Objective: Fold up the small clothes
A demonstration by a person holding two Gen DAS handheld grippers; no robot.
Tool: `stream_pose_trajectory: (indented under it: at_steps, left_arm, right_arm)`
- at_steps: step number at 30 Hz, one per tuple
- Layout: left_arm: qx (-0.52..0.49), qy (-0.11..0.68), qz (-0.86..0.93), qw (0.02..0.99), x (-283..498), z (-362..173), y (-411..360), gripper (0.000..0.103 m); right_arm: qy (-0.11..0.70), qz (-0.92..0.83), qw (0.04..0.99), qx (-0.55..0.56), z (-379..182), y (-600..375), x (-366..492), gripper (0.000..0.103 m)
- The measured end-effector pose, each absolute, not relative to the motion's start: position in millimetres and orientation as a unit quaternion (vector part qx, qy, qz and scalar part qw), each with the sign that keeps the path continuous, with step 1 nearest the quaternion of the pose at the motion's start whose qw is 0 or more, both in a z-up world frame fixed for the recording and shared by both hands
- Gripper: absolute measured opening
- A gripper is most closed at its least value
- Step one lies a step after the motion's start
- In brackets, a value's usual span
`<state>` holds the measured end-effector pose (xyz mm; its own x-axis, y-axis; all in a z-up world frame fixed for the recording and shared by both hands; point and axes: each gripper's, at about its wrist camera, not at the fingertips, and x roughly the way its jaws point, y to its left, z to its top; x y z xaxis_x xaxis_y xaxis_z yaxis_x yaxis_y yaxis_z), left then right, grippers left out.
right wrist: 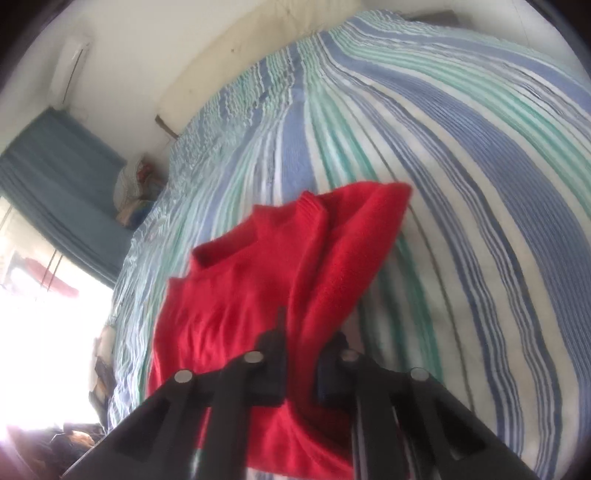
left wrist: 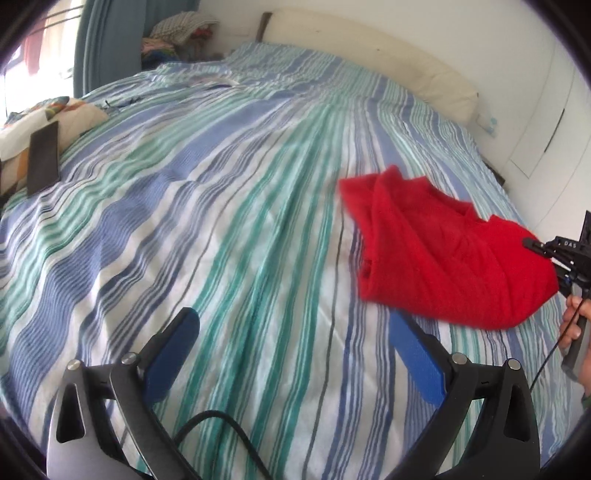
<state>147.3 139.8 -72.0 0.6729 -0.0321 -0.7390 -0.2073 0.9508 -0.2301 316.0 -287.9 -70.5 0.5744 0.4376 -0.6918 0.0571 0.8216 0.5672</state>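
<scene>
A red knitted garment (left wrist: 443,258) hangs bunched a little above the striped bed cover (left wrist: 221,203), at the right in the left wrist view. My right gripper (left wrist: 535,245) pinches its right edge, with a hand (left wrist: 571,325) on the handle. In the right wrist view the red garment (right wrist: 258,277) drapes over the fingers, and the right gripper (right wrist: 306,339) is shut on a fold of it. My left gripper (left wrist: 291,317) stands open over the cover with nothing between its blue pads (left wrist: 413,354). It is apart from the garment, just below and to the left of it.
The striped cover (right wrist: 443,147) spans the whole bed. A patterned pillow (left wrist: 44,118) with a dark flat object (left wrist: 43,158) on it lies at the left edge. A cream headboard (left wrist: 369,55), a clothes pile (left wrist: 181,29), a blue curtain (right wrist: 55,177) and white cupboards (left wrist: 546,110) surround the bed.
</scene>
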Motion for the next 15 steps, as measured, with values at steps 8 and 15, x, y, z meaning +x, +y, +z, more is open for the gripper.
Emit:
stream_pose_trajectory:
  at_steps: [8, 15]
  left_arm:
    - [-0.170, 0.393, 0.088, 0.899, 145, -73, 174, 0.102]
    - [-0.174, 0.395, 0.099, 0.897, 141, -76, 191, 0.102]
  right_arm:
    - [0.465, 0.225, 0.842, 0.156, -24, -89, 346, 0.011]
    - [0.519, 0.338, 0.753, 0.223, -91, -10, 330, 0.046]
